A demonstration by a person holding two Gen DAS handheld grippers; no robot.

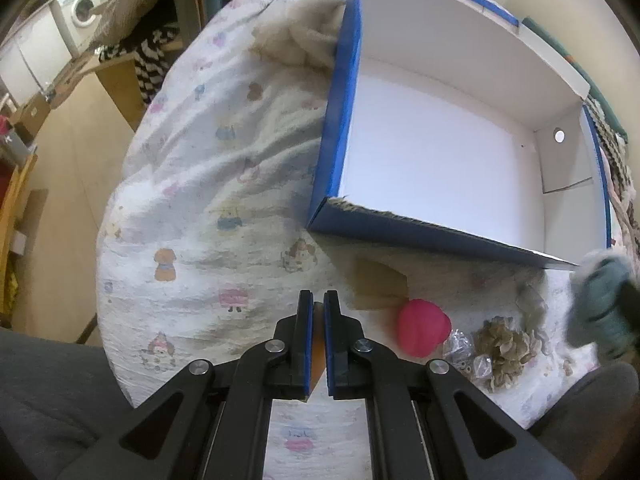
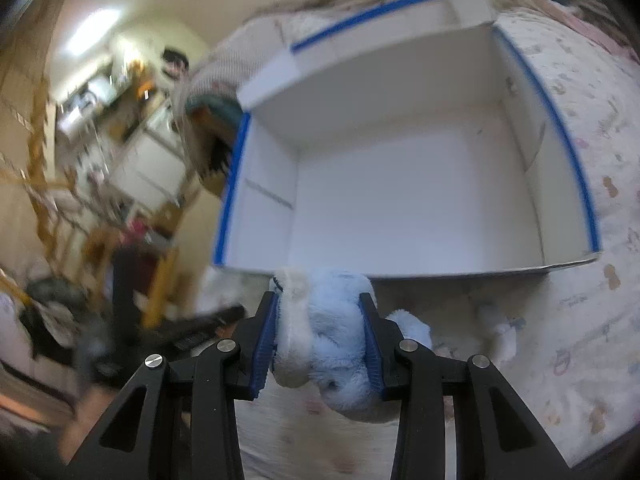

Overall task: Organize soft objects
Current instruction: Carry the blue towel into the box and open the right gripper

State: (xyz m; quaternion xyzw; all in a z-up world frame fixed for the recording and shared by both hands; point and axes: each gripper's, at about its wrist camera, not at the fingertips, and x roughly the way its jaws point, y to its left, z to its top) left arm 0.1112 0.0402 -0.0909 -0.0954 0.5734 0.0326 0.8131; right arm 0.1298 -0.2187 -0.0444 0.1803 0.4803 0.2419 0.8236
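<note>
Right gripper [image 2: 320,340] jaws squeezing blue plush [image 2: 332,344] just short of box [image 2: 400,272] near wall. Left gripper [image 1: 318,344] jaws narrow, empty. Risk: plush snags wall, drops onto bed [image 1: 208,184].

A home, seemingly a bedroom or living space opening onto a utility corner. Shown by a bed or cushion under a white sheet [image 1: 208,184] printed with small cartoon animals, a front-loading washing machine [image 1: 80,12] against the far wall beside white cabinets [image 1: 36,56], pale wood flooring [image 1: 68,184], wooden furniture [image 1: 116,80] draped with zebra-striped fabric [image 1: 150,62], and cluttered shelves [image 2: 100,120] under a ceiling light [image 2: 94,26]. Plainly domestic, lived-in and untidy, not a lab or shop.
</note>
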